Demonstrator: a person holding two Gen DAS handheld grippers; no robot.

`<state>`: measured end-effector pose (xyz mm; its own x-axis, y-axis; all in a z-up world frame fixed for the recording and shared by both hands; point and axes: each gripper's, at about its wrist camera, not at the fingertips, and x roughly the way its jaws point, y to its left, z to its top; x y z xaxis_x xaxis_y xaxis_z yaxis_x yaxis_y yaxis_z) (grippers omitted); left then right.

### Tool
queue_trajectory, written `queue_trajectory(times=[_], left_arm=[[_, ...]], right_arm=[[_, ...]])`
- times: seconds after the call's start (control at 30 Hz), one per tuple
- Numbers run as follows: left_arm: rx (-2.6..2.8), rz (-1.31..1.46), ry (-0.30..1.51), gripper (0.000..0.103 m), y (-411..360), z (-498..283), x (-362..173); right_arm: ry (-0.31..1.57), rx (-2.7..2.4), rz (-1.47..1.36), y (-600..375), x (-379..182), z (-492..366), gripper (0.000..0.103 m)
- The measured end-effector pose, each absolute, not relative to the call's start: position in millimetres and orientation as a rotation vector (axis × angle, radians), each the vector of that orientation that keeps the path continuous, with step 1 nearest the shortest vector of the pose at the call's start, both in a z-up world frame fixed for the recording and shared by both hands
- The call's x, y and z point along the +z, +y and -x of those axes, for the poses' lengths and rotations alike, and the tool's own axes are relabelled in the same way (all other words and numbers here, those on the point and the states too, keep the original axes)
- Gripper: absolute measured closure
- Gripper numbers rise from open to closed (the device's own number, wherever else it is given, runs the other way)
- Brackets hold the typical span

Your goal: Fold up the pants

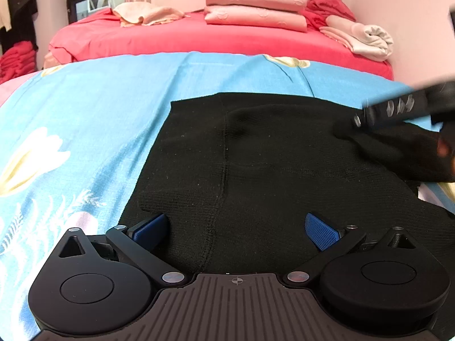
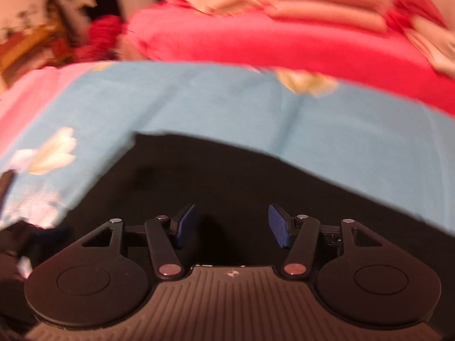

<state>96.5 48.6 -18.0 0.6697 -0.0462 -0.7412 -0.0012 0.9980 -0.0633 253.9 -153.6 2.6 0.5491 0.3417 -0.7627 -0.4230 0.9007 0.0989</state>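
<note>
Bed (image 1: pixel 199 37), red-sheeted, fills the far ground behind the blue floral sheet (image 1: pixel 93 108).

Blue floral sheet: spread flat in the foreground; serves as the landmark for all that follows.

Black pants (image 1: pixel 256 156): knit fabric, lying on the blue floral sheet, right of its centre, a seam running up the middle; the far right part is bunched into a raised fold.

Pink pillows (image 1: pixel 256 8): two, stacked, on the red bed beyond the sheet's far edge.

Cream blanket (image 1: pixel 366 38): rolled, on the bed beyond the sheet's far right corner, beside red bedding.

Peach cloth (image 1: pixel 148 14): crumpled, on the bed beyond the sheet's far left.

Left gripper (image 1: pixel 236 230): over the near part of the pants, blue pads spread wide, nothing pinched between them.

Right gripper (image 2: pixel 231 224): over the pants toward the sheet's right side, blue pads parted about halfway, only flat fabric beneath, nothing clamped. From the left wrist view it (image 1: pixel 398 110) appears blurred at the bunched fold.
</note>
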Motion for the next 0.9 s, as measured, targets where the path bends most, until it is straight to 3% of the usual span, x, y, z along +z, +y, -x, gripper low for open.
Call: queue_trajectory(times=[0.1,0.27,0.43,0.53,0.57,0.6,0.67,0.9], left_arm=[[-0.020,0.051,0.848,0.000,47,-98,-17],[-0.023,0.065,0.901,0.000,50,-105,-7],[-0.022,0.090,0.847,0.000,53,-110,20],[-0.054,0.094,0.867,0.000,45,-132,25],[-0.068,0.093,0.886,0.000,42,-142,23],[-0.070,0.092,0.915,0.000,41,-150,21],[-0.078,0.102,0.941,0.000,41,-164,18],[-0.030,0.183,0.928,0.000,57,-199,-13]], right_arm=[[0.834,0.415,0.047,-172,-8,-263,0.033],[0.708,0.340,-0.007,-199,24,-236,0.035],[0.789,0.252,-0.045,-243,21,-234,0.035],[0.881,0.109,-0.066,-267,-5,-252,0.055],[0.860,0.134,-0.146,-282,-2,-251,0.055],[0.813,0.173,-0.259,-302,6,-244,0.042],[0.725,0.185,-0.425,-345,22,-228,0.034],[0.585,-0.339,-0.555,-496,26,-177,0.036]])
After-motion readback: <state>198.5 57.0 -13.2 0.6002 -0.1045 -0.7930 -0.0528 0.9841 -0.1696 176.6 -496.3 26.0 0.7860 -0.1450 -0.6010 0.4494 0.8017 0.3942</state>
